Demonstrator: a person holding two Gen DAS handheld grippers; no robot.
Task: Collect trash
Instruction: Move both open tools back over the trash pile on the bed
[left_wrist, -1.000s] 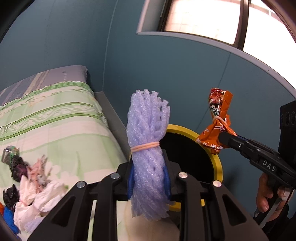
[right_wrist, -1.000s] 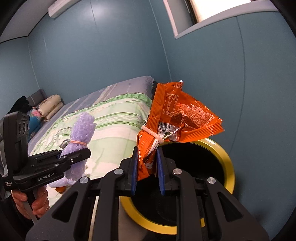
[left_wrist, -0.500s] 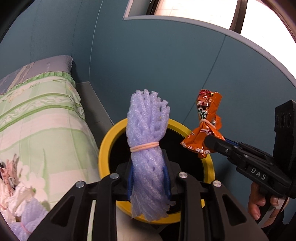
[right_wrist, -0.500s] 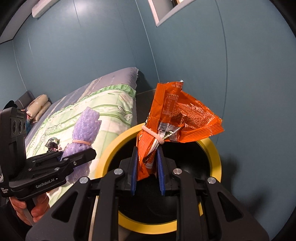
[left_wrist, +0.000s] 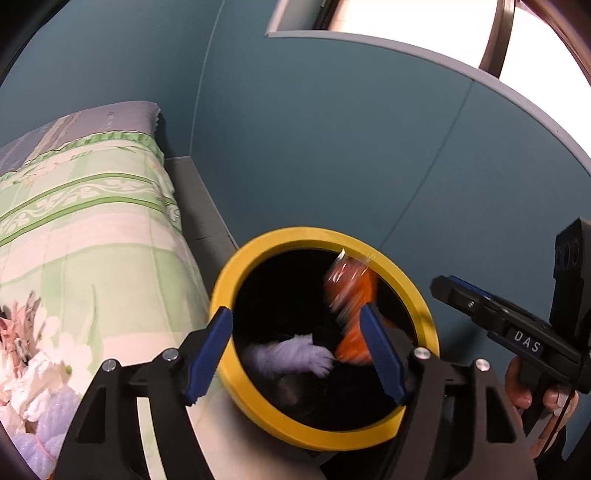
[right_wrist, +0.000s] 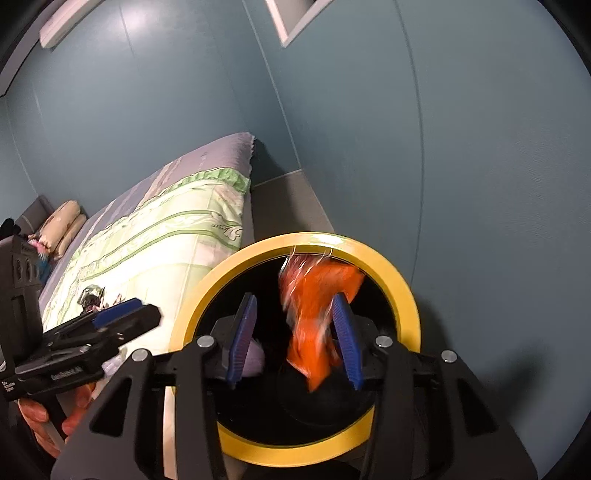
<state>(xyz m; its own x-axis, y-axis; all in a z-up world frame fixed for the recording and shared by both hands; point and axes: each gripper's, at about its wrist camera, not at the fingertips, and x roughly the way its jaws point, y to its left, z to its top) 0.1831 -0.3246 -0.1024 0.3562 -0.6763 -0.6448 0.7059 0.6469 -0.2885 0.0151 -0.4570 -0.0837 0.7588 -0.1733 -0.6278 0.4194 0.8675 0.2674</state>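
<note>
crinkly orange wrapper (right_wrist: 314, 325) and purple foam netting (left_wrist: 291, 356) inside round yellow-rimmed bin (left_wrist: 258, 251), both tools just opened, empty

the orange wrapper (right_wrist: 314, 317) is a motion smear in both views, its print unreadable. the purple foam net (left_wrist: 295, 356) lies in the dark of the yellow-rimmed bin (left_wrist: 236, 280), whose floor cannot be made out; in the right wrist view a blue pad (right_wrist: 242, 332) covers most of the net. the trash pile (left_wrist: 26, 387) on the bed runs off the picture's left edge.
</note>
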